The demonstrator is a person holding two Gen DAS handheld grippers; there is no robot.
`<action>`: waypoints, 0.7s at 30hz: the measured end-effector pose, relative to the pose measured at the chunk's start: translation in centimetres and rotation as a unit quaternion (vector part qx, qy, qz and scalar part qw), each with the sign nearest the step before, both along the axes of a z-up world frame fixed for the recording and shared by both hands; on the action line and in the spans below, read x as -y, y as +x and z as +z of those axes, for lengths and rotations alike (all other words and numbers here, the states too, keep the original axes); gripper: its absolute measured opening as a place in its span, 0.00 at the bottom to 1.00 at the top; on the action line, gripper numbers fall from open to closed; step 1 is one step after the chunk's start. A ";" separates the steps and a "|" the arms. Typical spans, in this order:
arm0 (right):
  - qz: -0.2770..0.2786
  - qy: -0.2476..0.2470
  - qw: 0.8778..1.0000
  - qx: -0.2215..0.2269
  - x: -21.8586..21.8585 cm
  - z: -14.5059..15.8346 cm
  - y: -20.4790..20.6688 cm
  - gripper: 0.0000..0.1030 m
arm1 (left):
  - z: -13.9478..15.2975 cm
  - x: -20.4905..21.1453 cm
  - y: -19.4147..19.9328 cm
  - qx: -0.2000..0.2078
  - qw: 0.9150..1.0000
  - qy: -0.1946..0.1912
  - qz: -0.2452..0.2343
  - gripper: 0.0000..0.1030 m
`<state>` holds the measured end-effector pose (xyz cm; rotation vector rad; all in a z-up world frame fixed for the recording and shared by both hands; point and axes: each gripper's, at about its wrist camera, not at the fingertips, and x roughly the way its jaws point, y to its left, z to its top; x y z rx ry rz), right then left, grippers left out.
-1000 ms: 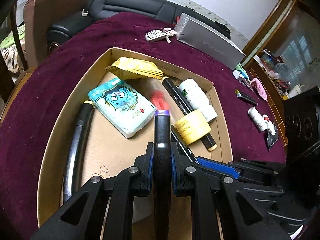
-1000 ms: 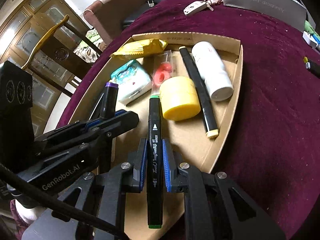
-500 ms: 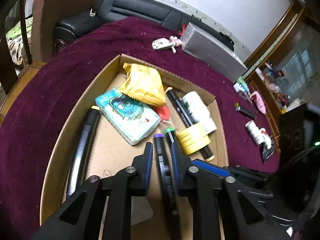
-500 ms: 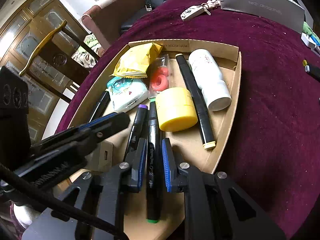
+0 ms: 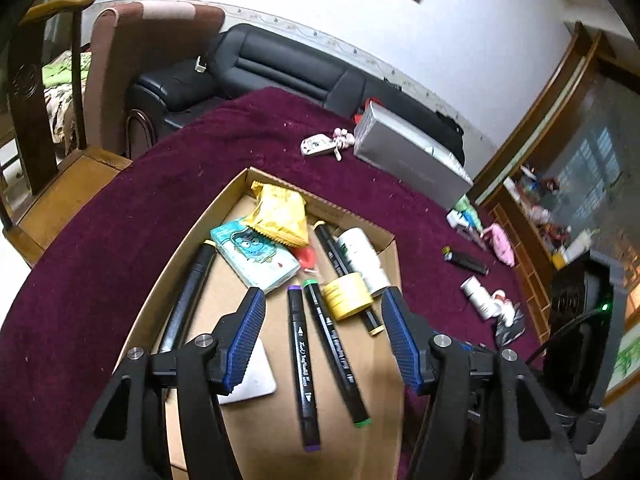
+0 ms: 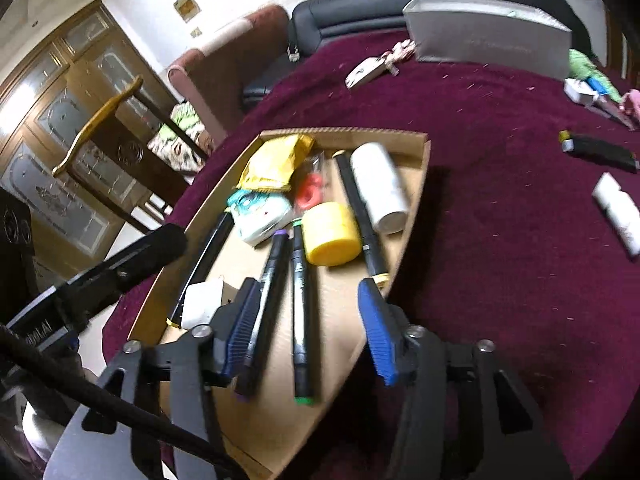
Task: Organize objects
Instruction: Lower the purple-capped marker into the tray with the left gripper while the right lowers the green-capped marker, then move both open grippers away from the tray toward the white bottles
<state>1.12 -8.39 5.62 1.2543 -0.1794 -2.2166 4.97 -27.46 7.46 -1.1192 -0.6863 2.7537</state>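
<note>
Cardboard tray [image 5: 394, 248] is the biggest thing I see, a shallow brown box with low corrugated walls, standing on the dark red, fuzzy tablecloth [image 5: 120, 240]. Inside it, at the far end, lie a crinkled yellow snack bag [image 5: 280, 216], a soft teal tissue pack [image 5: 256, 256], a smooth white bottle [image 5: 362, 258] on its side and a round yellow tape roll [image 5: 347, 295]. Nearer to me two slim black markers lie flat on the tray floor, side by side: the purple-capped marker [image 5: 302, 364] and the green-capped marker [image 5: 334, 354].

My left gripper [image 5: 322, 340] has just been opening; its ribbed blue pads now stand wide apart above both markers and press on nothing. My right gripper [image 6: 308, 334] has also just been opening and holds nothing; the markers lie below it.

One second ago each gripper was clamped on one marker, purple in the left, green in the right. Now both markers rest free in the tray.
</note>
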 end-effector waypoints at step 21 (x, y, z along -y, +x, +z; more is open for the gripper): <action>-0.180 0.046 0.980 -0.077 -16.9 1.2 0.4 0.62 | -0.2 -16.9 -0.9 0.016 0.986 -0.037 -0.159 0.58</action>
